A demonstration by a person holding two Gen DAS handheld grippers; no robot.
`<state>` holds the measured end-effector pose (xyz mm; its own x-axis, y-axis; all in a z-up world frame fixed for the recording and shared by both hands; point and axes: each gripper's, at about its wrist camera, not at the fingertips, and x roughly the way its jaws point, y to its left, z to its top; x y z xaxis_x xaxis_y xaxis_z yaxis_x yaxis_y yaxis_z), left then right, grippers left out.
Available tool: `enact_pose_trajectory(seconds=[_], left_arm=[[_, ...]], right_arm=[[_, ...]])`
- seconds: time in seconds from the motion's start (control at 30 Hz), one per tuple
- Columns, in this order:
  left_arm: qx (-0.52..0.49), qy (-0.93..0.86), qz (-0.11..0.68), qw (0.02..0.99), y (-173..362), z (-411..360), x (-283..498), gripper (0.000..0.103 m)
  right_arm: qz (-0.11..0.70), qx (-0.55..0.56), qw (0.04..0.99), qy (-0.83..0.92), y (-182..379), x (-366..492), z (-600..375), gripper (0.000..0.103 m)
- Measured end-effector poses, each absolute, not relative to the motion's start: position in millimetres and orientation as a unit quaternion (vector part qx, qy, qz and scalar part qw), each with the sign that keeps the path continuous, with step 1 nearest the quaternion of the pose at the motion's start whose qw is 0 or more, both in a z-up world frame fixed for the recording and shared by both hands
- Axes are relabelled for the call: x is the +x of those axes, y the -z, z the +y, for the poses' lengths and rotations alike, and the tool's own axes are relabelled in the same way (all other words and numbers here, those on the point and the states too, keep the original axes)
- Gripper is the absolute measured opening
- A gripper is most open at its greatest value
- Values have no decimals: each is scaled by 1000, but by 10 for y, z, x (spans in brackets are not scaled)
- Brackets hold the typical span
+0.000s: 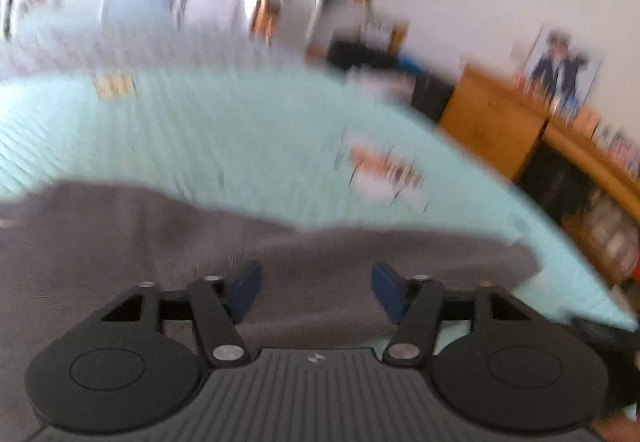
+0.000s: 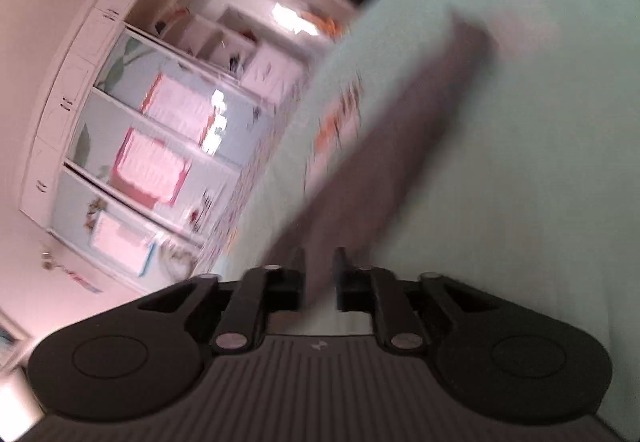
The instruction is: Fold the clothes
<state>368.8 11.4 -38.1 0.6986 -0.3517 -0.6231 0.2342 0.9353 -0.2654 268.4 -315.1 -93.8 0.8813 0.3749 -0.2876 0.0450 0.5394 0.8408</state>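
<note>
Right claw [image 2: 320, 274] — grey garment [image 2: 400, 146] between fingers

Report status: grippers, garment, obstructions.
Left gripper open above grey garment. Right gripper shut on grey garment, cloth lifted off mint bedsheet. Nothing blocking; frames blurred.

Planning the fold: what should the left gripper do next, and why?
Probably close the left gripper on the grey garment. It is open with cloth lying between its fingers, while the right gripper already pinches the garment above the bedsheet.
</note>
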Motion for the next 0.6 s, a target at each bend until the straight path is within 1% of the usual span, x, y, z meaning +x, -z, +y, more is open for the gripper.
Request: enact_pose_trajectory(seconds=[0.03, 0.1, 0.13, 0.23, 0.5, 0.6], left_arm=[[-73, 161, 373, 911, 475, 116, 3815, 50], [-53, 164, 384, 907, 482, 97, 3900, 50], [-43, 166, 387, 906, 470, 85, 3928, 50], [-23, 170, 398, 901, 441, 51, 3949, 51], [-38, 195, 430, 881, 422, 102, 4116, 51], [-22, 197, 441, 875, 404, 58, 4158, 51]], right_arm=[[230, 475, 843, -106, 957, 2645, -3124, 16], [244, 484, 831, -124, 995, 2565, -3071, 26], [251, 489, 825, -133, 1014, 2525, -3044, 32], [264, 495, 817, -135, 1012, 2555, -2960, 32], [269, 537, 790, -127, 1083, 2735, -2849, 30], [270, 551, 779, -125, 1113, 2796, -2811, 23]])
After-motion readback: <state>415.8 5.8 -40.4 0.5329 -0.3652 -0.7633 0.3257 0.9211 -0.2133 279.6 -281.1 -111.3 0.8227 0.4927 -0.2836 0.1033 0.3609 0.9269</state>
